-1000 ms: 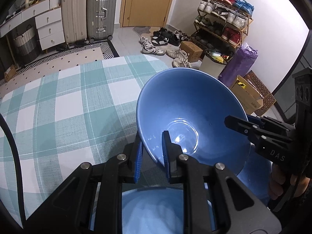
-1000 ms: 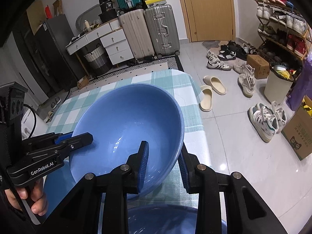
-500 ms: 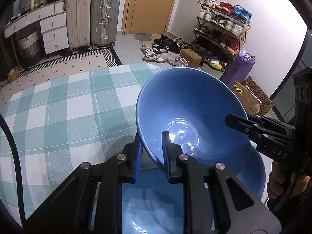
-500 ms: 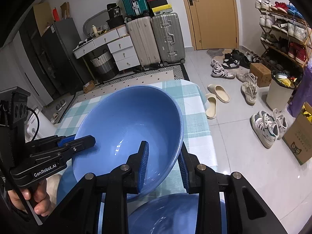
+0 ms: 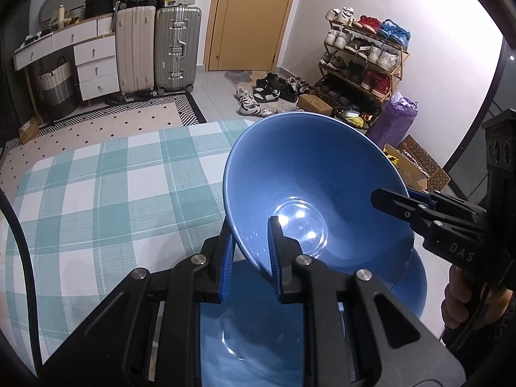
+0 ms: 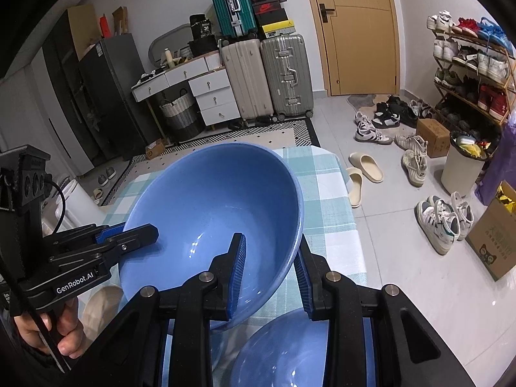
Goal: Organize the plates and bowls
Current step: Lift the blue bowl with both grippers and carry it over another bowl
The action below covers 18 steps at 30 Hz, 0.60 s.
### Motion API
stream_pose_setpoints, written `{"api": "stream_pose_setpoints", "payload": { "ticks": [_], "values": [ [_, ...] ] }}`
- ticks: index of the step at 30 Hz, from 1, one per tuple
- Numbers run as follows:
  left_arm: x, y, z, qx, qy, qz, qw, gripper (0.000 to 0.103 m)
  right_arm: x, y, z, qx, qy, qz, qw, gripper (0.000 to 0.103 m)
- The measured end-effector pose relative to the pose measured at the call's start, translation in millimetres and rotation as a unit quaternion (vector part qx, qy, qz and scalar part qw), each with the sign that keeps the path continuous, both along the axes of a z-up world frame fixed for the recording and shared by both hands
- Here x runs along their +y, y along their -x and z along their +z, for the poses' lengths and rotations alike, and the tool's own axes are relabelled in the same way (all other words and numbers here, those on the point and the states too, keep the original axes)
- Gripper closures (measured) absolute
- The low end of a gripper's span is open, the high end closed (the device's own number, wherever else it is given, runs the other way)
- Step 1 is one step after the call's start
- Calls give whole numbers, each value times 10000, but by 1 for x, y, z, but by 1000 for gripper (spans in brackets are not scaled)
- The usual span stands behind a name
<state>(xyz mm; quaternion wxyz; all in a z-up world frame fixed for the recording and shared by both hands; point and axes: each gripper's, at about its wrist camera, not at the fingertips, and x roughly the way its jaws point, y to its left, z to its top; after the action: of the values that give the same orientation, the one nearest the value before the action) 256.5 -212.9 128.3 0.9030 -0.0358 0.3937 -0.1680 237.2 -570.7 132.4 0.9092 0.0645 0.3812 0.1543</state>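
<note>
The blue bowl [image 5: 309, 193] [image 6: 213, 213] is held in the air above the checked tablecloth [image 5: 106, 193] [image 6: 325, 225], tilted, with its rim pinched on two opposite sides. The near rim is clamped between the narrowed fingers of the left gripper [image 5: 250, 254] at about 6 o'clock in the left wrist view, while the right gripper [image 6: 269, 271] [image 5: 403, 203] is closed on the rim at about 3 o'clock in that view. A second blue bowl [image 5: 258, 329] [image 6: 290, 351] is seen directly beneath, resting on the tablecloth at 6 o'clock. Further out, suitcases [image 5: 158, 48] [image 6: 267, 77] are stood against the wall at 11 o'clock, a wooden door [image 5: 251, 16] [image 6: 358, 29] is seen at 12 o'clock, and a shoe rack [image 5: 364, 64] [image 6: 471, 67] at 2 o'clock.
</note>
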Motion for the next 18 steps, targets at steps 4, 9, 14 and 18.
{"api": "stream_pose_setpoints", "payload": {
  "ticks": [4, 9, 14, 18],
  "values": [
    [5, 15, 9, -78, -13, 48, 10000, 87, 3, 9, 6, -55, 9, 51, 10000, 72],
    [11, 38, 20, -160, -14, 91, 9998, 87, 8, 21, 12, -124, 2, 110, 9999, 72],
    [16, 60, 28, -196, 4, 130, 9997, 87, 13, 34, 16, -176, 1, 152, 9997, 72],
    [19, 73, 32, -235, -10, 164, 9996, 87, 19, 43, 18, -197, -3, 185, 9996, 72]
  ]
}}
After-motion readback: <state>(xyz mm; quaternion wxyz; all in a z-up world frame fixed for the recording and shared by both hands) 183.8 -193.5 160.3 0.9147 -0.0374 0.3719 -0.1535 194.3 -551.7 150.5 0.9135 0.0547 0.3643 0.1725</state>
